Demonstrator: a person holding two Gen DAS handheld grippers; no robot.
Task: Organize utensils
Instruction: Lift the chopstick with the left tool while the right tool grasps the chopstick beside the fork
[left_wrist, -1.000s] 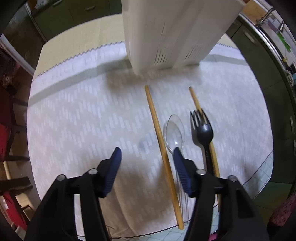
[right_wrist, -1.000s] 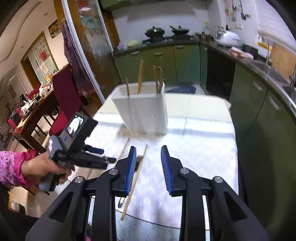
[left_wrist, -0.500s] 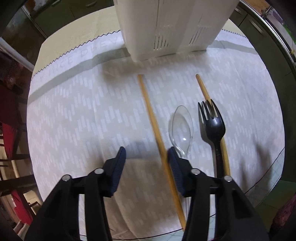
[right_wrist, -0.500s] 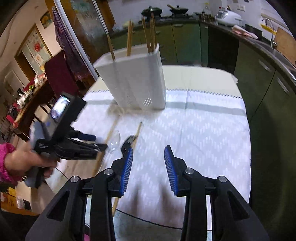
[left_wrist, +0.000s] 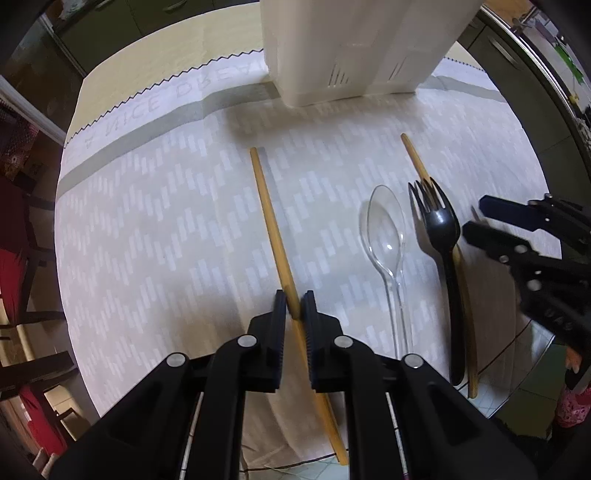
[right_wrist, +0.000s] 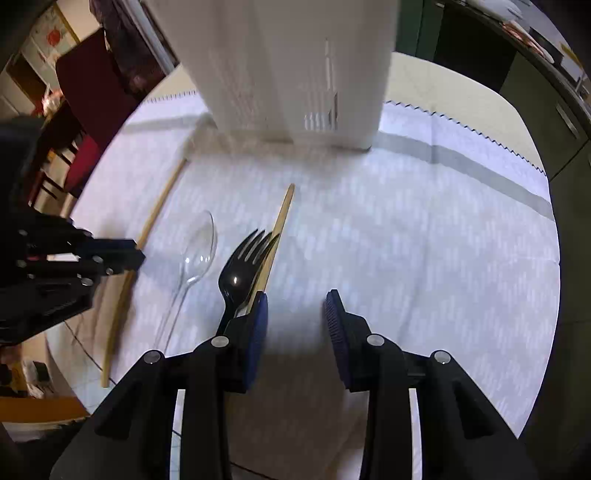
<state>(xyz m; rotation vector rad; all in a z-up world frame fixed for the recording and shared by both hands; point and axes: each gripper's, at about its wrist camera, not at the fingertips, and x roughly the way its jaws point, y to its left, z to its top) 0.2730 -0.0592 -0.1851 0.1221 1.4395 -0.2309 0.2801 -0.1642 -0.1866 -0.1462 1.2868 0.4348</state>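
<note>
- white utensil holder stands upright at the far edge of the table, on the white patterned tablecloth; its top is cut off in both views, contents can't tell
- loose on the cloth in front of the holder: 2 wooden chopsticks, 1 clear plastic spoon, 1 black plastic fork
- left chopstick lies alone mid-cloth, near end reaching the near edge
- right chopstick lies under and beside the fork, touching it; spoon just left of the fork, apart
- left gripper: jaws closing, pads clamped on the left chopstick partway along its length
- right gripper: jaws apart, nothing between them; left finger sits over the fork handle and right chopstick, contact can't tell
- right gripper near the right edge of the cloth in the left wrist view, blurred
</note>
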